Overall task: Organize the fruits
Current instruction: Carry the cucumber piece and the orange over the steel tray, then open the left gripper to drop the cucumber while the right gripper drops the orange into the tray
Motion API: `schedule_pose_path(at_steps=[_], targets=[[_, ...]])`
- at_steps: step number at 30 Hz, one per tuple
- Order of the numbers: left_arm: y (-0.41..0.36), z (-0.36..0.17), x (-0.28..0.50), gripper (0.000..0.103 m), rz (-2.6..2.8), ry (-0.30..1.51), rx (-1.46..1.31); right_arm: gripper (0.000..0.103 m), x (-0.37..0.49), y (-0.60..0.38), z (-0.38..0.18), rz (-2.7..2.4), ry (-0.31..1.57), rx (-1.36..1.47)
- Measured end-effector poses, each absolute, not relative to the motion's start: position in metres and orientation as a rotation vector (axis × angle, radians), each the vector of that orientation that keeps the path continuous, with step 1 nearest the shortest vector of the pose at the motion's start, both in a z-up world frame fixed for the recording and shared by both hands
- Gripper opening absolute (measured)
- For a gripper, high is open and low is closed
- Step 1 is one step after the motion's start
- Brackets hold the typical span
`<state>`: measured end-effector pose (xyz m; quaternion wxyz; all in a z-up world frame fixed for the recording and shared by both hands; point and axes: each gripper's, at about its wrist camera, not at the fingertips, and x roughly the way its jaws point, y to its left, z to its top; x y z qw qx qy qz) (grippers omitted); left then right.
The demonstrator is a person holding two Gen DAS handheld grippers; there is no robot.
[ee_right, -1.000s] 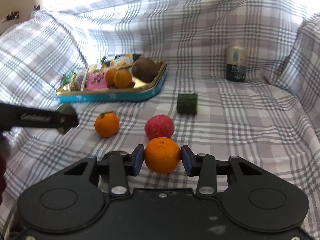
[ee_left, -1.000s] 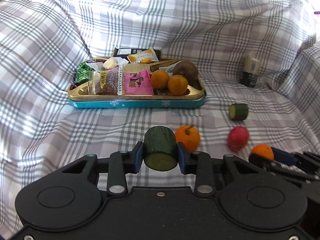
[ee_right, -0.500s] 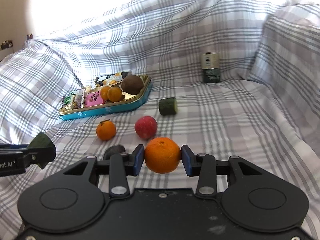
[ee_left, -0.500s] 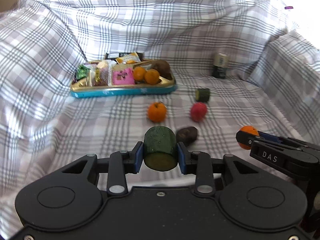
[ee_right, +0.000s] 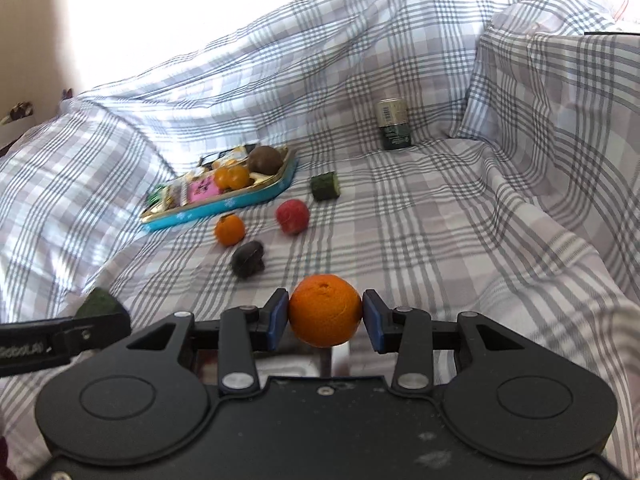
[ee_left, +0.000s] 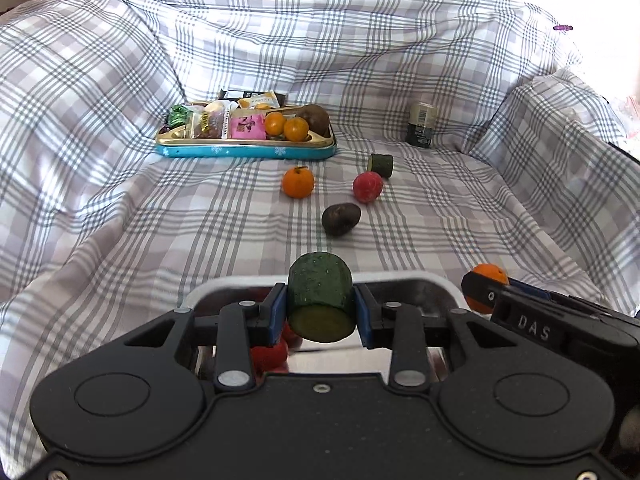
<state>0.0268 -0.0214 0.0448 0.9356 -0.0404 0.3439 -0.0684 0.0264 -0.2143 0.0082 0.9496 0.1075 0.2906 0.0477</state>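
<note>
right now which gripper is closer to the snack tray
Left. The left gripper, holding a cucumber piece, has the tray ahead, slightly left; the right gripper, with an orange, sits farther right of it.

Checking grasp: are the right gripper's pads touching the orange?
Touching. The right wrist view shows both blue pads pressed against the orange, no gap.

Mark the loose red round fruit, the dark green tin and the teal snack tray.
red round fruit (ee_left: pixel 367 187), left wrist view, front face
dark green tin (ee_right: pixel 394 124), right wrist view, side wall
teal snack tray (ee_left: pixel 244 151), left wrist view, front wall
</note>
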Motion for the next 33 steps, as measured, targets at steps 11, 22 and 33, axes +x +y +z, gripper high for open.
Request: schedule_pose_path(at_steps=[11, 22, 33], targets=[[-0.032, 0.031, 0.012, 0.043, -0.104, 0.722, -0.023, 0.042, -0.023, -0.188, 0.006, 0.167, 0.565, 0.082], [-0.031, 0.018, -0.001, 0.043, -0.071, 0.727, 0.010, 0.042, -0.031, -0.196, 0.003, 0.144, 0.533, 0.125], [-0.038, 0.018, -0.006, 0.044, -0.135, 0.719, 0.024, 0.043, -0.034, -0.194, 0.002, 0.143, 0.529, 0.122]])
